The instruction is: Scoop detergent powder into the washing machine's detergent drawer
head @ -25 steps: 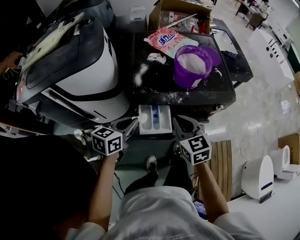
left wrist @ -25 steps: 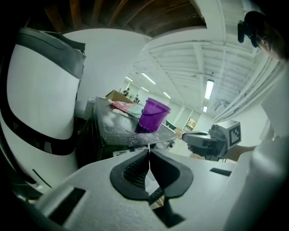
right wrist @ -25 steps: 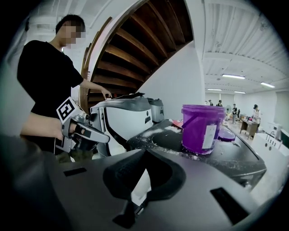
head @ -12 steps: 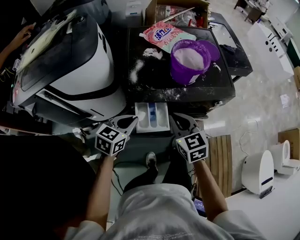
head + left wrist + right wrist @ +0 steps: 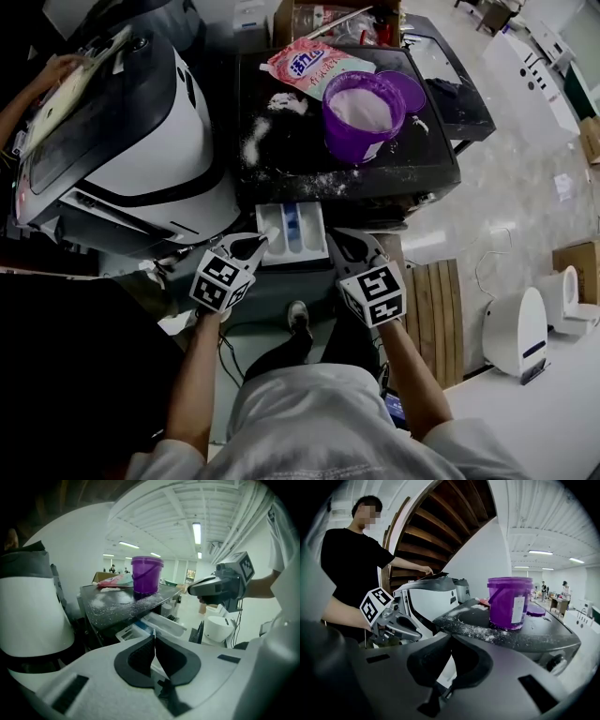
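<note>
At the far left, a bystander's hand (image 5: pixel 56 67) rests on the upper edge of a large rounded white-and-black machine (image 5: pixel 141 141), which stands close against the left side of the black-topped washing machine (image 5: pixel 431 159). The left gripper (image 5: pixel 261 242) sits at the left front corner of the pulled-out white detergent drawer (image 5: pixel 292 234), jaws together with nothing between them. The drawer juts from the washer's front edge into the gap between the two grippers and has a blue middle compartment.

Loose white powder (image 5: pixel 253 141) lies scattered over the washer's top. Behind it are a pink detergent bag (image 5: pixel 314 64) and a purple plastic bucket (image 5: pixel 361 117) filled with white powder, with its purple lid (image 5: pixel 410 91) just beside it on the right.

The right gripper (image 5: pixel 336 240) hovers near the drawer's right front corner, its jaws likewise closed and empty. Right of the washer there is open pale floor (image 5: pixel 525 187), with a slatted wooden board (image 5: pixel 436 319) and a white appliance (image 5: pixel 516 328) farther right. The room behind is wide, with a white ceiling and strip lights.
</note>
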The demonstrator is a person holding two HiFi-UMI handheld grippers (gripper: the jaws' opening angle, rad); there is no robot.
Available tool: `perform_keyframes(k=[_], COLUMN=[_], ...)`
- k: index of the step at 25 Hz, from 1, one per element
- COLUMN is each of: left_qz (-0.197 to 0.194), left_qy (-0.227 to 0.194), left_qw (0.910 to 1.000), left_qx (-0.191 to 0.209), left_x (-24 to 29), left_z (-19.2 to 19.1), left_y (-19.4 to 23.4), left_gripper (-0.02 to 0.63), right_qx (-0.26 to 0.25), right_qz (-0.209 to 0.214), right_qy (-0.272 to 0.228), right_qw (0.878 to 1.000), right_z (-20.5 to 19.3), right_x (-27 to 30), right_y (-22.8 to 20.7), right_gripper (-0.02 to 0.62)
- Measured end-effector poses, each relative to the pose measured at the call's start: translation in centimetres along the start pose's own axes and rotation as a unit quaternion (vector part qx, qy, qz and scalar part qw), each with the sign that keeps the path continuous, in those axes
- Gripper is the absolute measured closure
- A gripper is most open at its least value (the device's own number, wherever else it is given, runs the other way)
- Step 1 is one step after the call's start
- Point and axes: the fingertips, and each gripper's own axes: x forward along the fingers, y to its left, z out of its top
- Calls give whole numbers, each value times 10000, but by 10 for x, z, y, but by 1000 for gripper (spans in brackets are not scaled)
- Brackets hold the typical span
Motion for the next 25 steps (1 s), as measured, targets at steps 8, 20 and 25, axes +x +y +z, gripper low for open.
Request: perform_keyframes(k=[8,20,25], left_qz=[155,423,465], left_qy=[310,474,666], left_qw=[9942,9707,9446], left_qx=[1022,2318,3180], left_x=[7,9,11], left_z=[-5,-7,-13], left_y=[-7,-16,-23], left_gripper=[592,592,592], right_qx=[92,-50,-40], right_qz=[-21,-17,-6], right_qy=[12,85,85], right_qw=[10000,9999,10000], right_z=[-1,-7,-7], right_x=[-2,-4,-4], right_y=[-4,0,1], right_gripper=[591,591,591])
